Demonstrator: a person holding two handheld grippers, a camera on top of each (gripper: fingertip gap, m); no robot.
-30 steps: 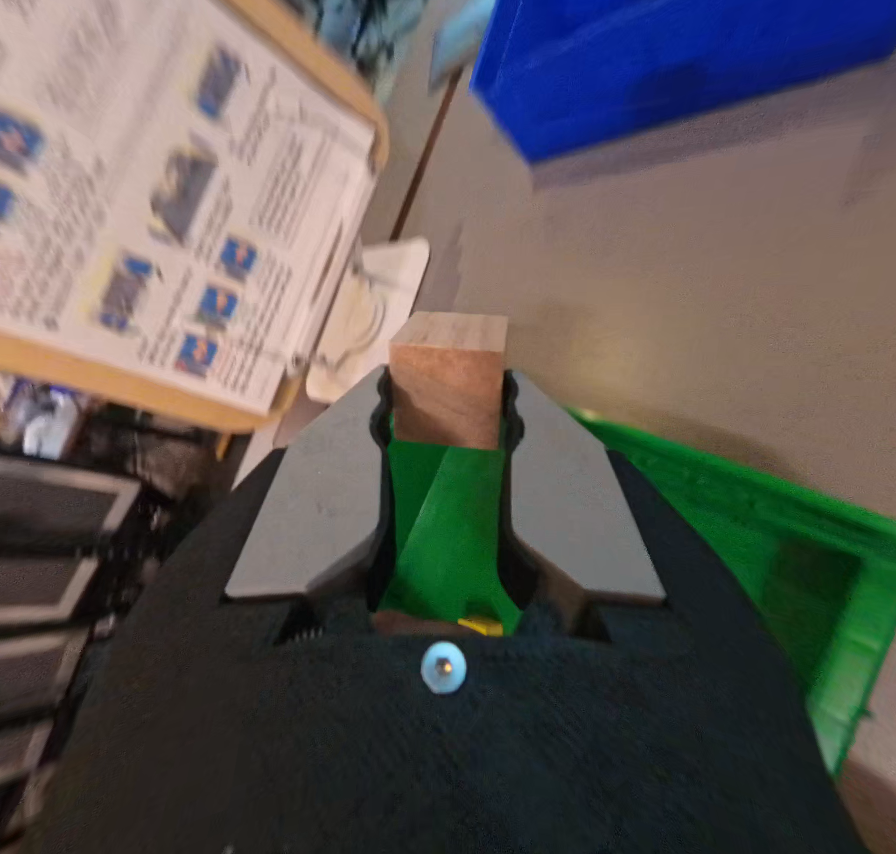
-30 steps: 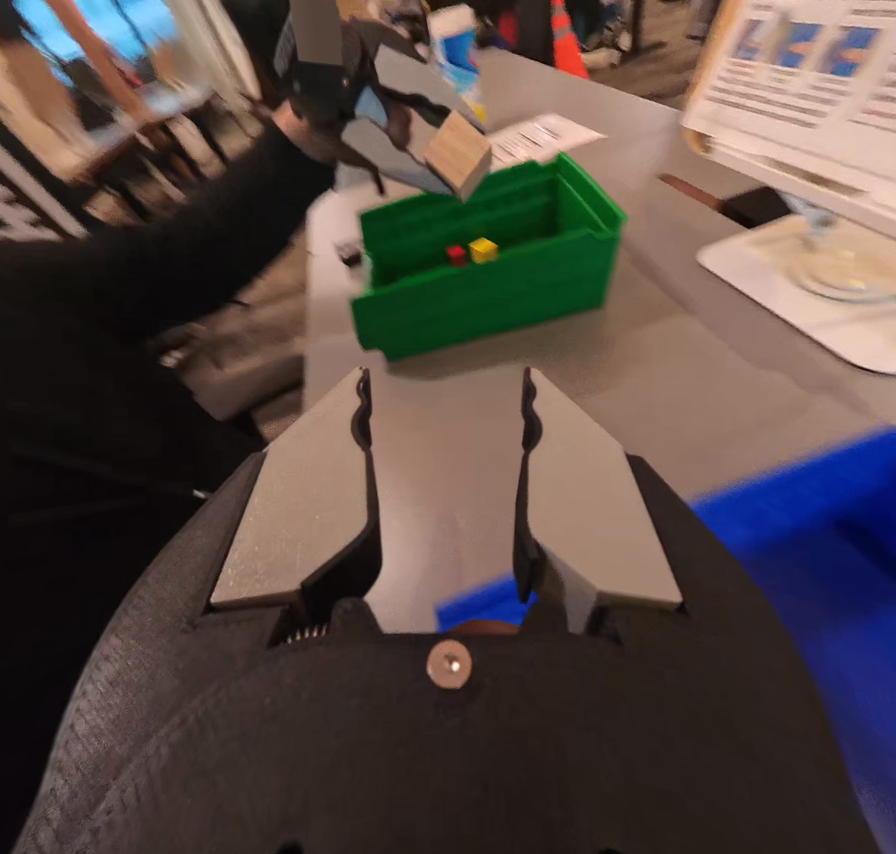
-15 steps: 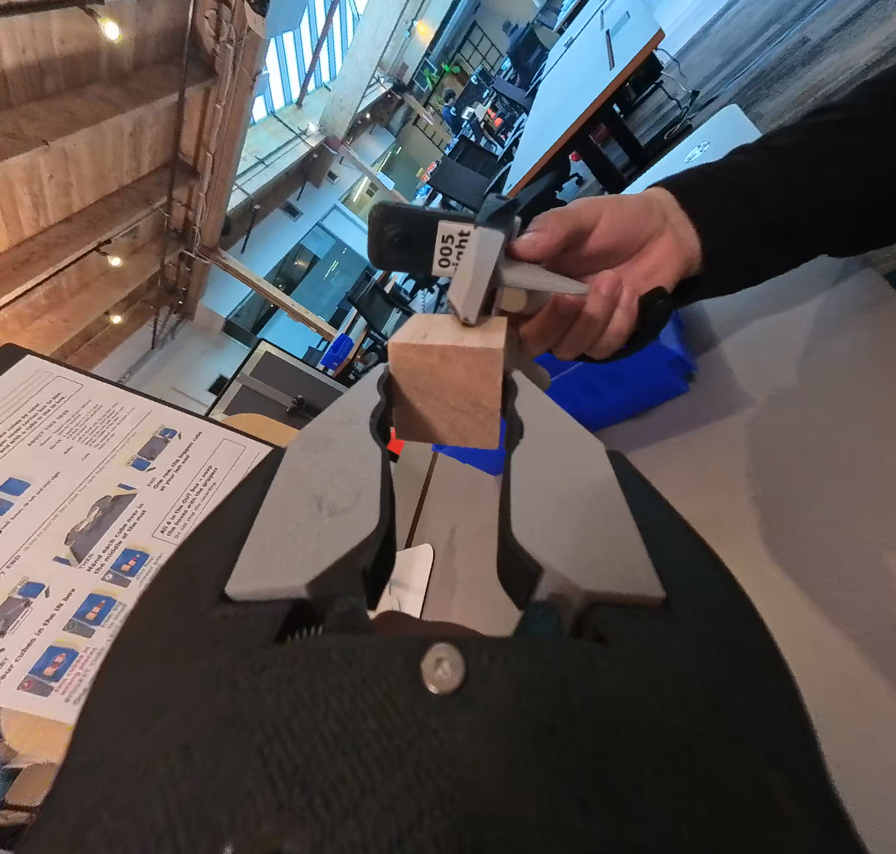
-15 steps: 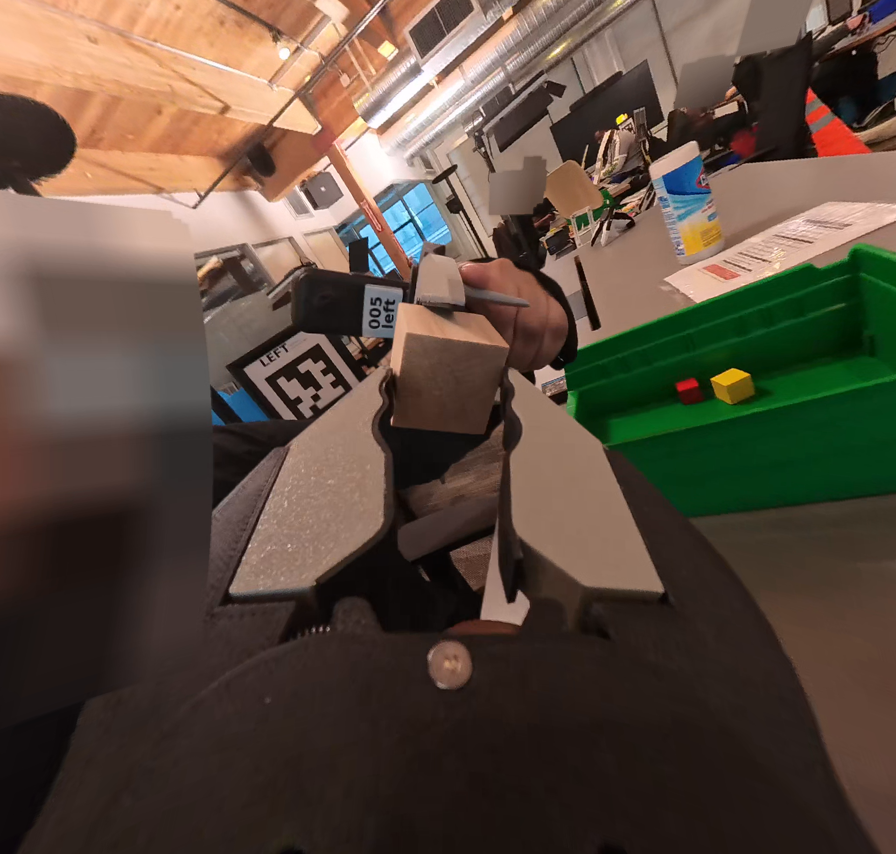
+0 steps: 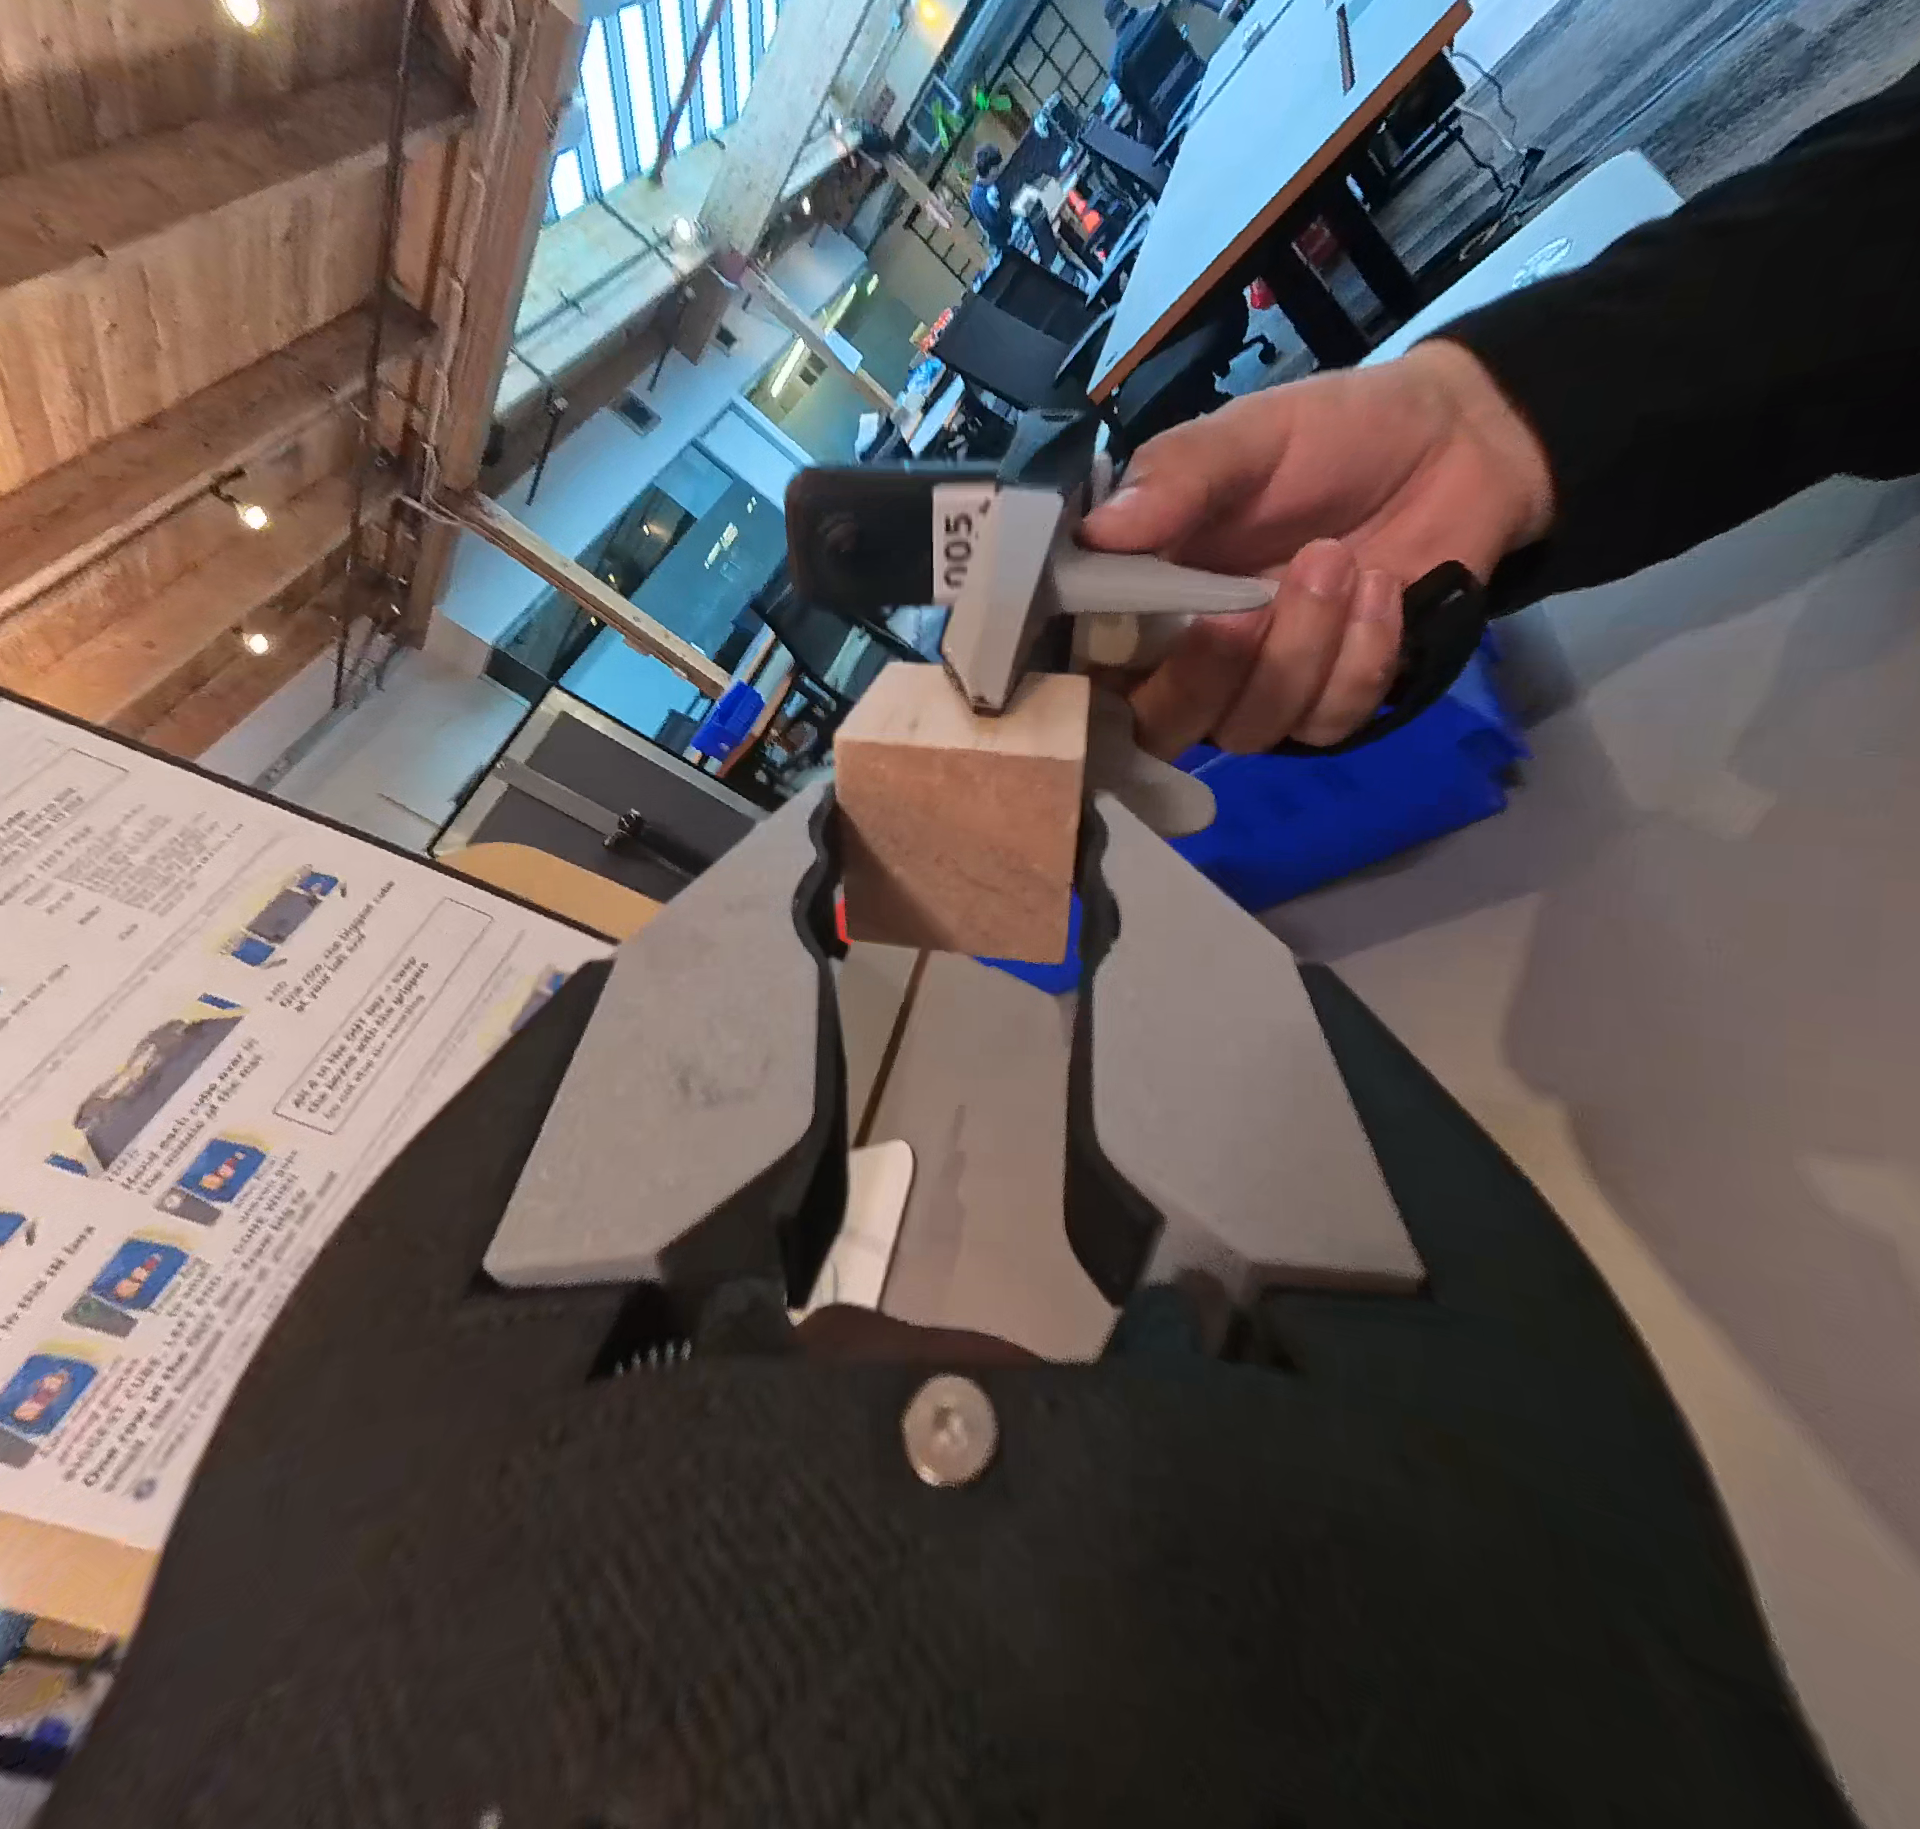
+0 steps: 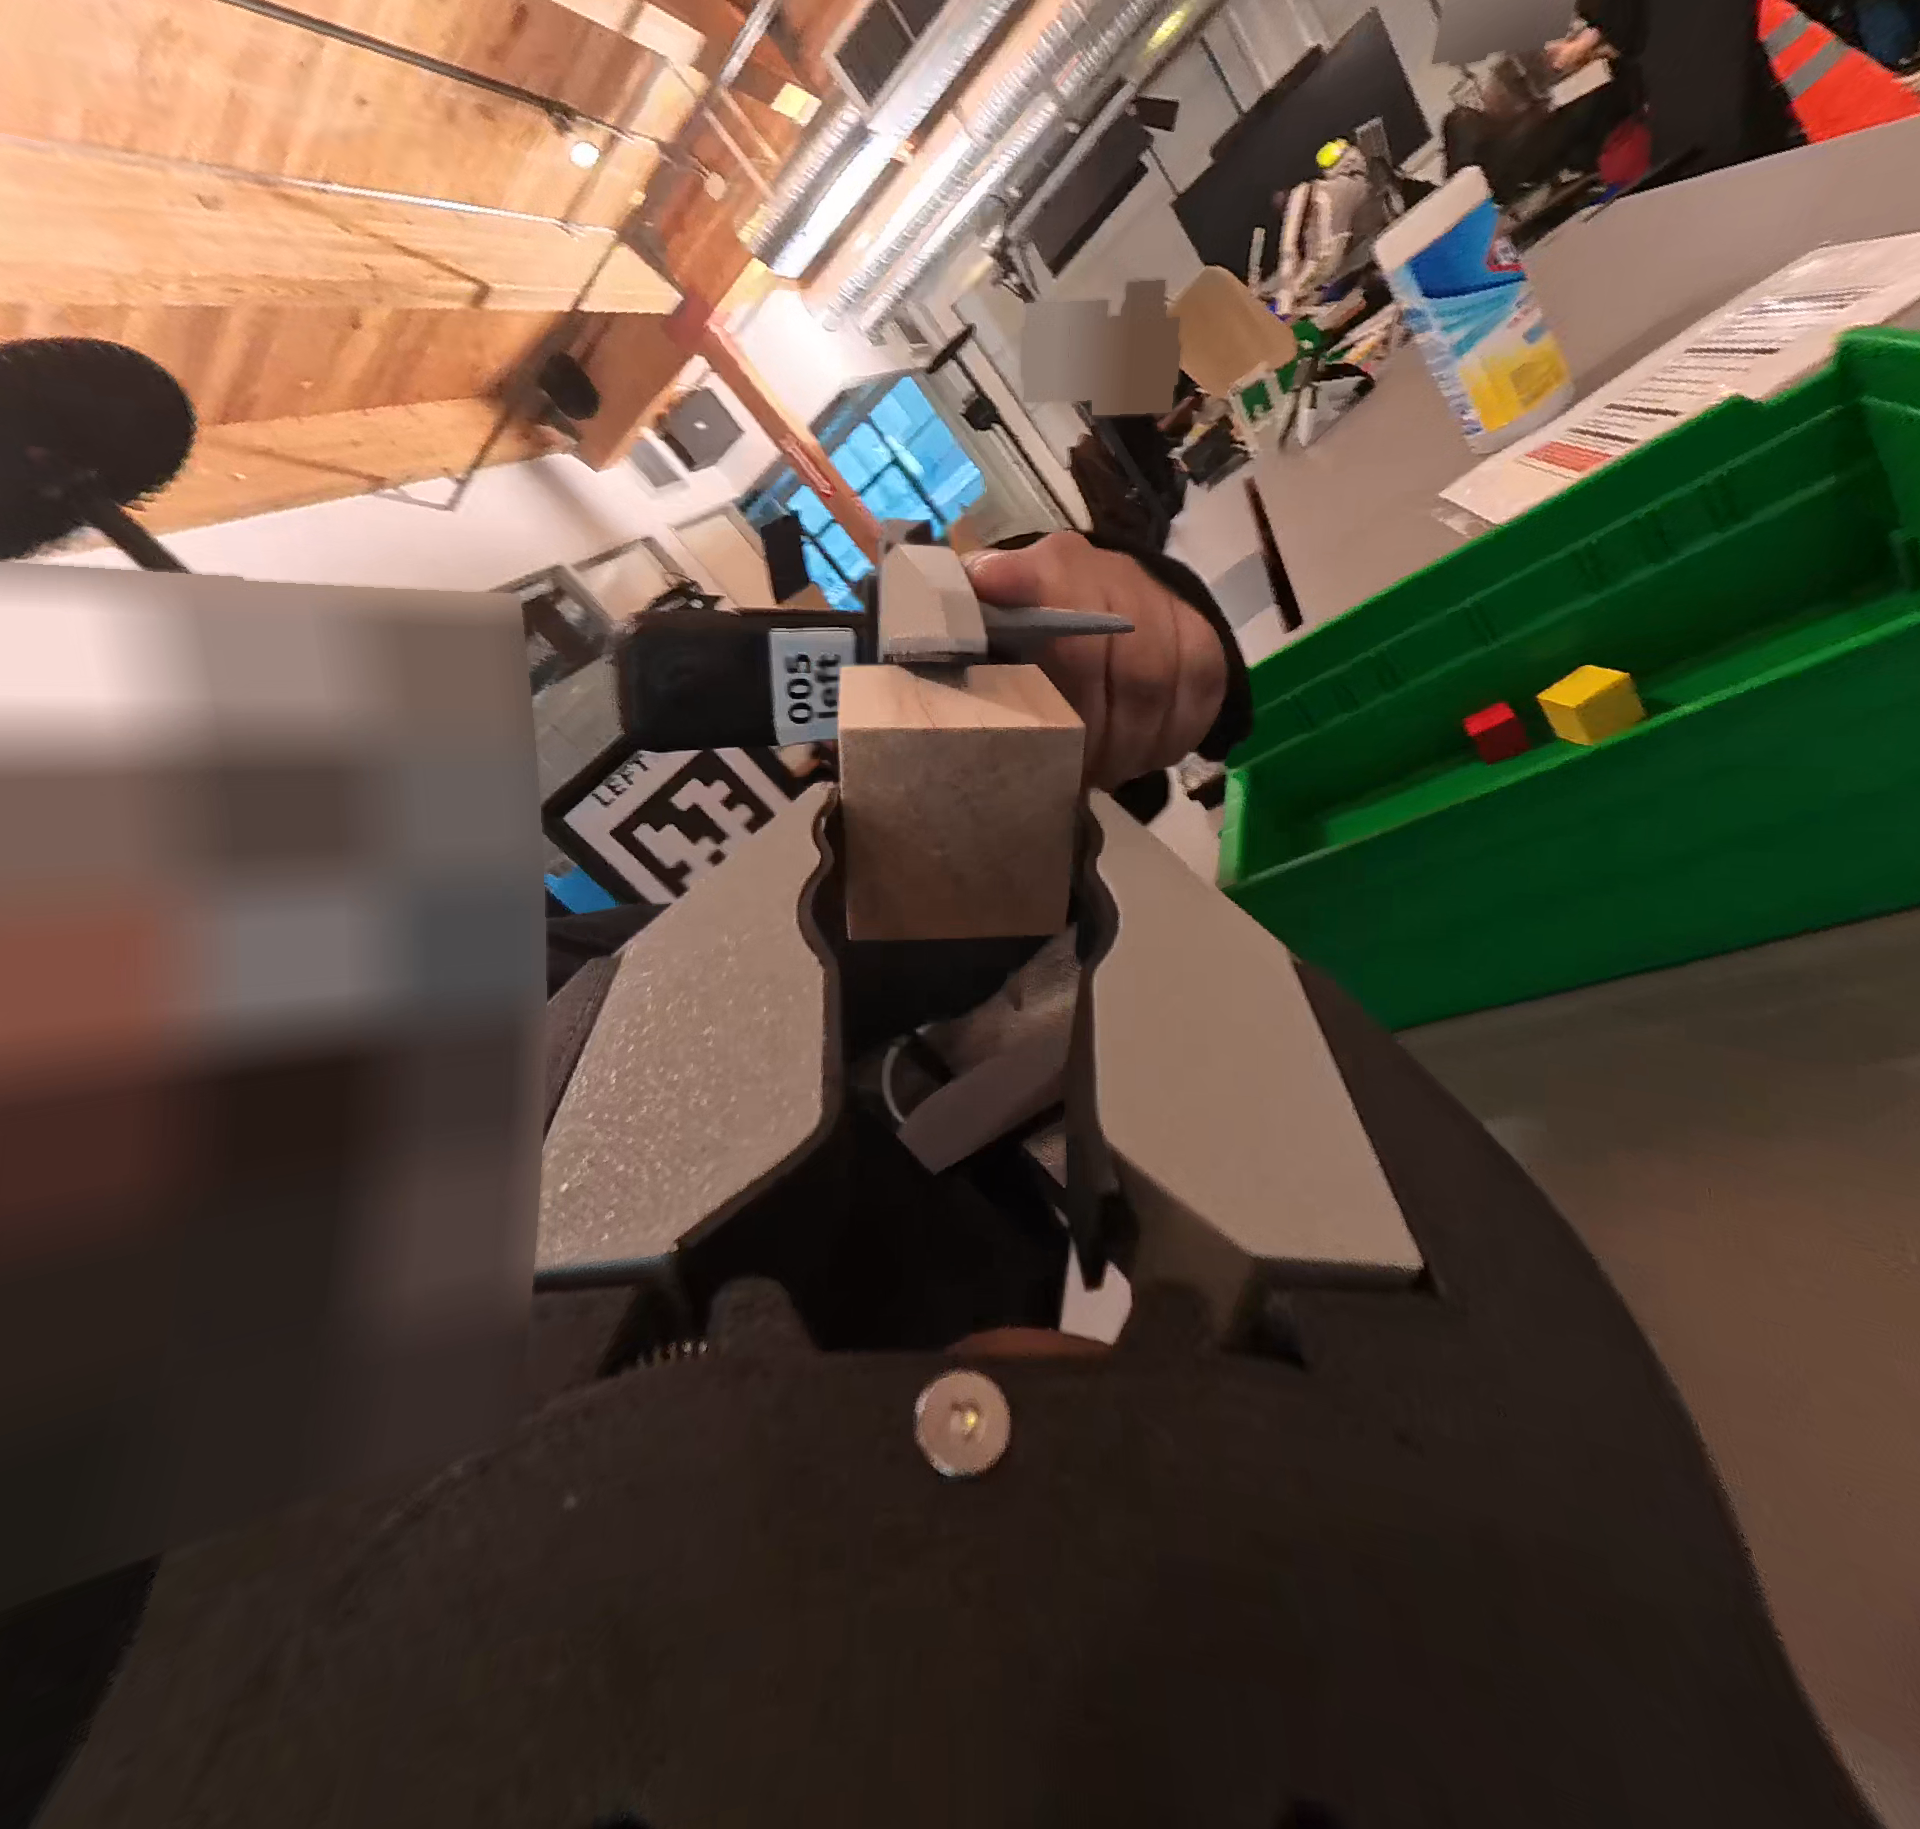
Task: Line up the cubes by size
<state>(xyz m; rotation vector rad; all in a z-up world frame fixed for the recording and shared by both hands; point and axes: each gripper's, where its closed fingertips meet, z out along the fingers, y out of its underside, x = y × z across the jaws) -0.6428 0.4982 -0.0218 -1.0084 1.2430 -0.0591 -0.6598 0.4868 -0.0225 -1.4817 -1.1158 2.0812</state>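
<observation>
Grey table [image 6: 1662,1156] underfoot of everything; big open workshop behind, timber ceiling, ducts, desks and screens far off.

Both tongs meet on one wooden cube [image 5: 961,829], held up in the air above the table. Left gripper [image 5: 956,875] clenched on its sides. Right gripper [image 6: 961,844] has both fingers against the cube too, from the opposite direction — looks like a grasp.

Left wrist view only: the right hand [image 5: 1340,553] on its tool, one grey finger [image 5: 997,595] of that tool resting on the cube's top face; a blue bin [image 5: 1351,823] on the table behind; a printed instruction sheet [image 5: 208,1104] on a board at left.

Right wrist view only: the left hand [image 6: 1122,678] behind the cube; a green bin [image 6: 1558,896] at right holding a small red cube [image 6: 1496,732] and a slightly bigger yellow cube [image 6: 1588,704], just beside each other. Beyond it a wipes tub [image 6: 1475,314] and a paper [image 6: 1704,356].

Cube: plain pale wood, grain showing, square edges, far larger than the two coloured ones.
</observation>
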